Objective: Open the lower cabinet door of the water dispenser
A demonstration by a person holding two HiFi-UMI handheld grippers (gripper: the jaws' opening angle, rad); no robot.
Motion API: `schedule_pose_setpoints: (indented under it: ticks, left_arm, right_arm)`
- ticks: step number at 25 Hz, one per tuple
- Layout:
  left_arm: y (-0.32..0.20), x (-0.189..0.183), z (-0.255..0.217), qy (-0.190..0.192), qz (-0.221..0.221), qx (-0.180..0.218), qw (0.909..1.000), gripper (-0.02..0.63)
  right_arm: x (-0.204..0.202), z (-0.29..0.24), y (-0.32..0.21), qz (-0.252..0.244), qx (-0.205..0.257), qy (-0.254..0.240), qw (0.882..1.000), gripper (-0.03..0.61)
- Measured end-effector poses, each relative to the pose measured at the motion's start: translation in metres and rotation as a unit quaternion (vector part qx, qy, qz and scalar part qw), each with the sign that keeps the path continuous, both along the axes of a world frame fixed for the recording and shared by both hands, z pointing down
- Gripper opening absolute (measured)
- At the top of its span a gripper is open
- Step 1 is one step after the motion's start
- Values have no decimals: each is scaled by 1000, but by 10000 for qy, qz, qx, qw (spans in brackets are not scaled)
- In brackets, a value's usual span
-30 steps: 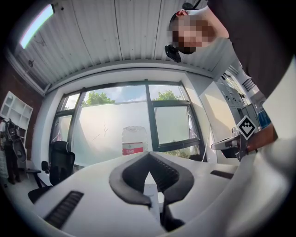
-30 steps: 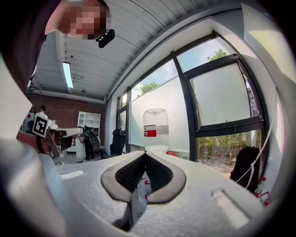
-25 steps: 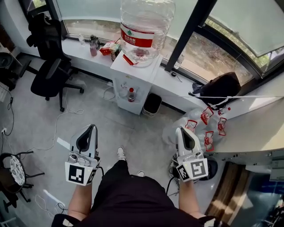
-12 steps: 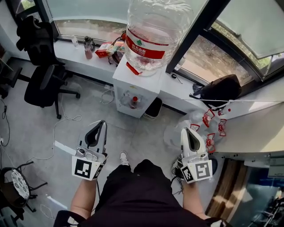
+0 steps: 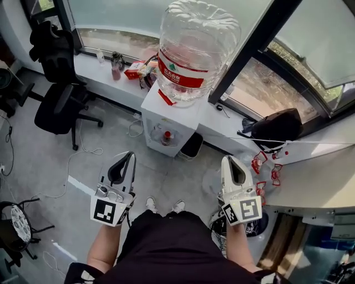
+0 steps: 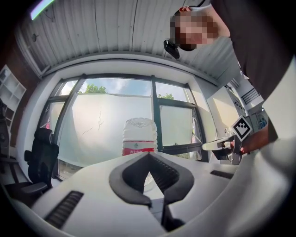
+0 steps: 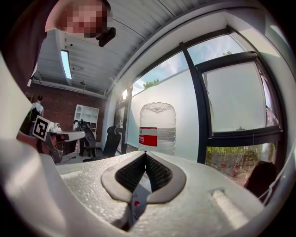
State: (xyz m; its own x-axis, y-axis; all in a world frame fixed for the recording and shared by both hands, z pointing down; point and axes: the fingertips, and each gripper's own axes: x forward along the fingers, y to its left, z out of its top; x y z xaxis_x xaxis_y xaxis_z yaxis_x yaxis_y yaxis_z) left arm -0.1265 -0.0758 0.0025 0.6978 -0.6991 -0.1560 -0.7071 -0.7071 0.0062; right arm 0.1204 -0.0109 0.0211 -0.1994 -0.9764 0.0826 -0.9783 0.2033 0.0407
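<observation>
Water dispenser (image 5: 158, 119): a white cabinet standing on the grey floor (image 5: 111, 150) against the windowsill (image 5: 97, 66), straight ahead of the person and well apart from both grippers. The front face is seen steeply from above, so the lower door cannot be made out. Large window (image 5: 111, 14) with dark frames runs behind it. An upturned clear water bottle (image 5: 197, 50) with a red label sits on top of the dispenser; both gripper views show this bottle centred just above the jaw tips. Black office chair (image 5: 58, 94) stands to the left, beside the sill. Black bag (image 5: 277, 125) lies on the sill to the right. Small dark bin (image 5: 191, 145) is on the floor just beside the dispenser's right side. Left gripper (image 5: 131, 156) is held out to the left of the person's legs, pointing toward the dispenser; in its own view the jaw tips meet and nothing lies between them. Right gripper (image 5: 226, 161) is held out on the right, roughly level with the left; jaws also closed tip to tip and empty. Each carries its marker cube at the rear, near the hand. White cable (image 5: 77, 155) trails across the floor on the left. Red box (image 5: 136, 69) and small drink bottle (image 5: 116, 58) rest on the sill, left of the dispenser.
</observation>
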Motion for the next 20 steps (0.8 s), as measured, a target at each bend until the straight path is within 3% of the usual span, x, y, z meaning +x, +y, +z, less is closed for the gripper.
schedule_pose_setpoints:
  ticks: [3,12,20]
  left_arm:
    - [2,11,-3,-140,-50,92,9998,8]
    - [-13,22,30,-601,-379,-132,9974,8]
    - [-24,45,44,-455,-343,-233,9981,8]
  right_arm:
    - [11,4,-9,-101,15,-58,9999,5]
    - [25,56,-23,-441,-428,-258,9978,5]
    - [24,78,-49,-747,-472,-138,9960,5]
